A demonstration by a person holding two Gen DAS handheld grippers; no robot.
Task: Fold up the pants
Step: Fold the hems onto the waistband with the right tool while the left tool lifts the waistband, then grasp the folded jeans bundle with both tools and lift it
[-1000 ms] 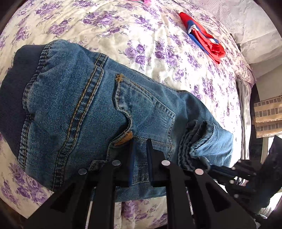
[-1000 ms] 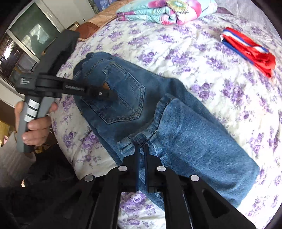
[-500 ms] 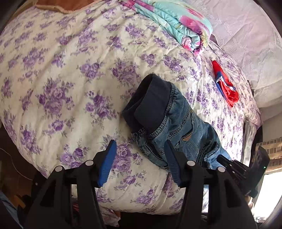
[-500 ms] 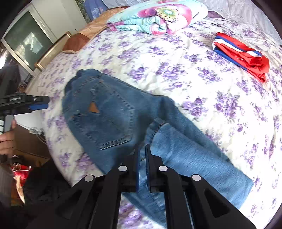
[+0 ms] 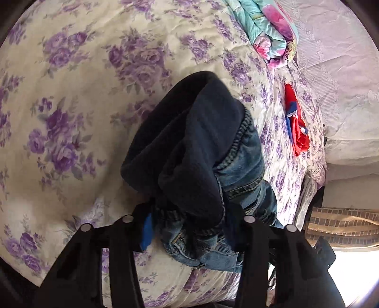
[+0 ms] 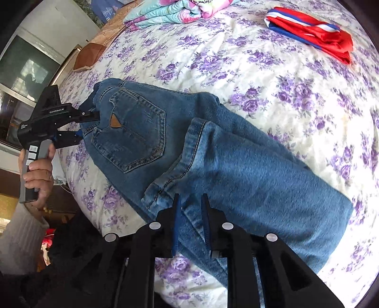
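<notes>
The jeans (image 6: 213,154) lie folded on the floral bedspread (image 6: 272,71). The left gripper (image 5: 189,227) is spread wide, its 2 fingers straddling the waistband. The right gripper (image 6: 190,213) is parted narrowly around the hem fold.

Blue denim jeans (image 6: 180,151) carry a tan triangular pocket patch (image 6: 115,122) and a dark navy lining (image 5: 189,142). The cream bedspread (image 6: 272,78) bears purple roses. Upper right lies a red, white and blue garment (image 6: 312,33); a turquoise-and-pink floral quilt (image 6: 170,11) sits at top.
</notes>
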